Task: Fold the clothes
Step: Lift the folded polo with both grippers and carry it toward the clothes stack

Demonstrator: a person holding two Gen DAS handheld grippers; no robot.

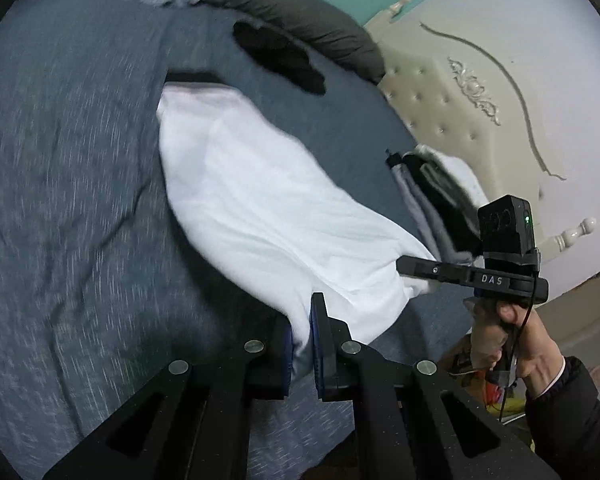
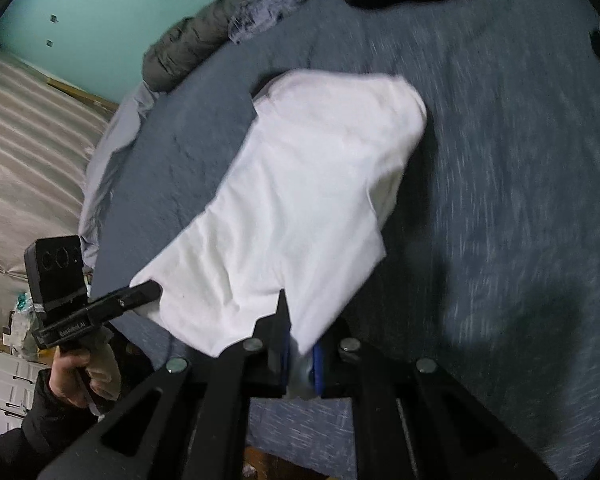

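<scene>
Over bed (image 1: 68,152): both tools (image 1: 306,344) (image 2: 298,354) clamped on shirt (image 1: 260,200) edge, probably hem, holding it taut for folding.

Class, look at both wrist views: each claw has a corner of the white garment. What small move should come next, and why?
Probably carry both pinched corners forward toward the far edge, folding the white garment in half. The left claw and right claw are each shut on its near edge, that edge is raised off the blue bedcover, and the far end lies flat.
</scene>
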